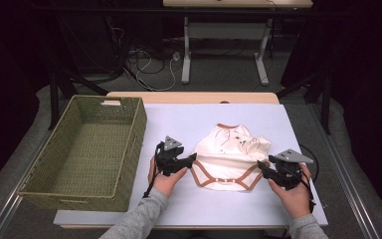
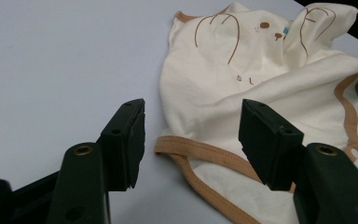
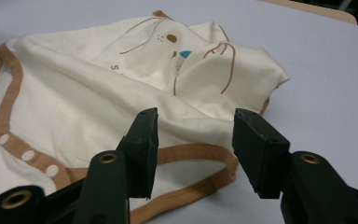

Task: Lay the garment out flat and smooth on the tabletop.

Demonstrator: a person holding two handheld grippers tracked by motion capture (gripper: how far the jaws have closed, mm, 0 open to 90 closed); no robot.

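- Bodysuit [image 1: 229,157]: cream with brown trim, lying crumpled on the white table [image 1: 179,119], snap end near, neckline far; long axis runs near to far.
- Left gripper [image 1: 193,158] and right gripper [image 1: 261,166]: flank the near hem, jaws apart, nothing clamped.
- Gripper views: show the printed animal face [image 3: 172,44].
- High view: woven basket [image 1: 87,149] stands left.

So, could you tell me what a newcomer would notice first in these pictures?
Probably the cream baby bodysuit with brown trim, lying crumpled mid-table on the white table top. The left gripper and right gripper flank its lower corners, jaws open, not pinching it. A large green wicker basket sits at the left.
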